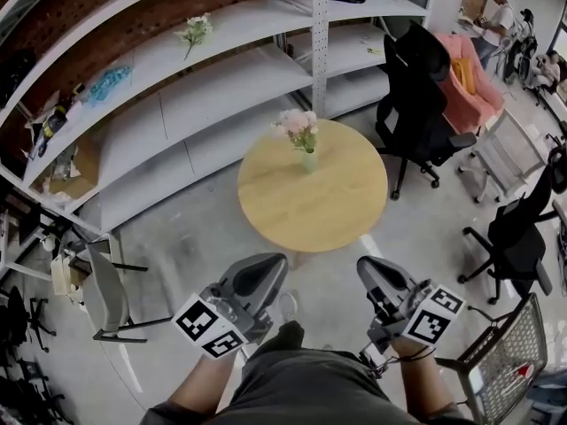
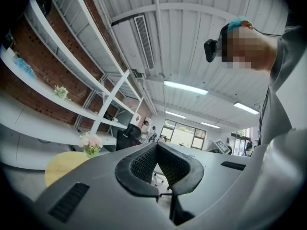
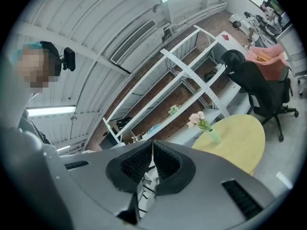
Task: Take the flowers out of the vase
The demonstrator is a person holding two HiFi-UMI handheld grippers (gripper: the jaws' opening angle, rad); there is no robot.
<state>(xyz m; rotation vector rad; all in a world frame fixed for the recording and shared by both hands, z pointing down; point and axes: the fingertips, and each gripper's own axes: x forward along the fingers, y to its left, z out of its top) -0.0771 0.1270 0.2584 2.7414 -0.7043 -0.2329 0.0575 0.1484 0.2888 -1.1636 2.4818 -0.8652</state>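
Head view: pink flowers (image 1: 298, 124) stood in a pale green vase (image 1: 308, 160) near the far edge of the round wooden table (image 1: 319, 220). Left gripper (image 1: 273, 264) and right gripper (image 1: 366, 268) hung short of the table's near edge, both clenched tight with nothing between the jaws.

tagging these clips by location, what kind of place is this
Probably an office or lab workspace with some storage. It has long runs of white shelving, mostly bare, a black office chair with more chairs nearby, and a round wooden table on an open floor.
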